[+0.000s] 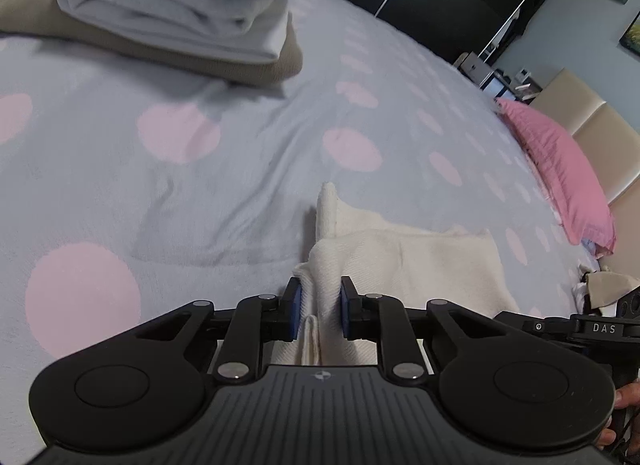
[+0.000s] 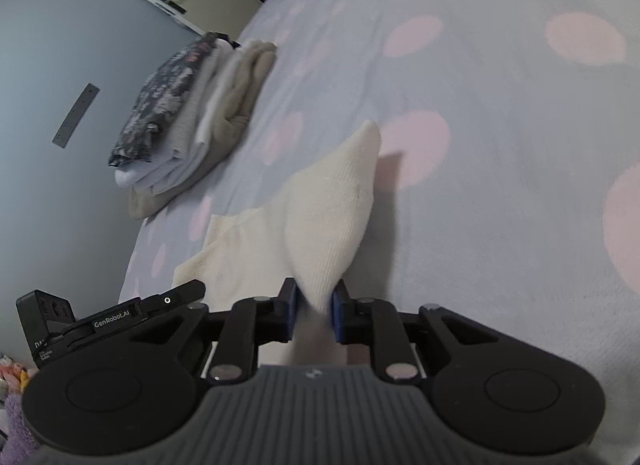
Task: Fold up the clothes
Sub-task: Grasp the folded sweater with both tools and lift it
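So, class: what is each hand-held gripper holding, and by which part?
Both pinch the cream knitted garment: the left hand-held gripper at a bunched edge, the right hand-held gripper at a gathered corner.

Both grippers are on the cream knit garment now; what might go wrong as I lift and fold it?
1. The left gripper pinches a bunched edge of the cream knit garment with several layers between its pads; one layer may slip out, skewing the fold.
2. The right gripper holds only a narrow gathered corner, so the grip could pull free.
3. The stack of folded clothes lies close by on the dotted bedspread; a wide swing might topple it.
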A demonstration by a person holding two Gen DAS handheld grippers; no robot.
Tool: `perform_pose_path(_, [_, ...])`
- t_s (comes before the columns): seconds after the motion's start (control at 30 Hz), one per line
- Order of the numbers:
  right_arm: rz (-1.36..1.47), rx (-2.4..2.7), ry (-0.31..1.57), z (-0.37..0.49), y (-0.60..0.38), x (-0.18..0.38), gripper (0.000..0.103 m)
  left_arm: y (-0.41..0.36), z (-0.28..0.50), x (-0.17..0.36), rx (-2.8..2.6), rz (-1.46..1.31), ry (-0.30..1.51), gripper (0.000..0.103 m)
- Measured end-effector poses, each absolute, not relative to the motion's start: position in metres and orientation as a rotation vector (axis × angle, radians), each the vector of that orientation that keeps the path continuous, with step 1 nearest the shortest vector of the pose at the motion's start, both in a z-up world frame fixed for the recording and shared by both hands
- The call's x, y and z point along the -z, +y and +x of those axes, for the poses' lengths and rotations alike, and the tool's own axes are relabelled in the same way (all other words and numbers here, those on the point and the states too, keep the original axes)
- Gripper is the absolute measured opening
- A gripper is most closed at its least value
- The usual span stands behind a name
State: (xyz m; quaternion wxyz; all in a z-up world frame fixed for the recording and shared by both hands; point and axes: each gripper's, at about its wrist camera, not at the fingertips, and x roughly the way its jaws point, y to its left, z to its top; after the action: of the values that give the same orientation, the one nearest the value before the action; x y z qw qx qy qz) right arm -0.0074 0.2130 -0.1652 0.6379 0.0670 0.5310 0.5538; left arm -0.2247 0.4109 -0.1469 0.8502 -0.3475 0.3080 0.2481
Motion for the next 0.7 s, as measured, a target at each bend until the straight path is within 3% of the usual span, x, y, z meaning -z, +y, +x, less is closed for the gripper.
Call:
perform_pose_path(0.4, [0.144, -1.369, 0.995, -0.047, 0.213, 0.076, 0.015, 0.4, -0.258, 0.061, -0.544, -0.618, 0.453, 0.015])
perform_pose_path(0.7, [0.146, -1.501, 0.891, -0.059, 0.306, -0.014, 0.015, 0.458, -0.272, -0.036, -0.617, -0.47, 0.343, 0.014])
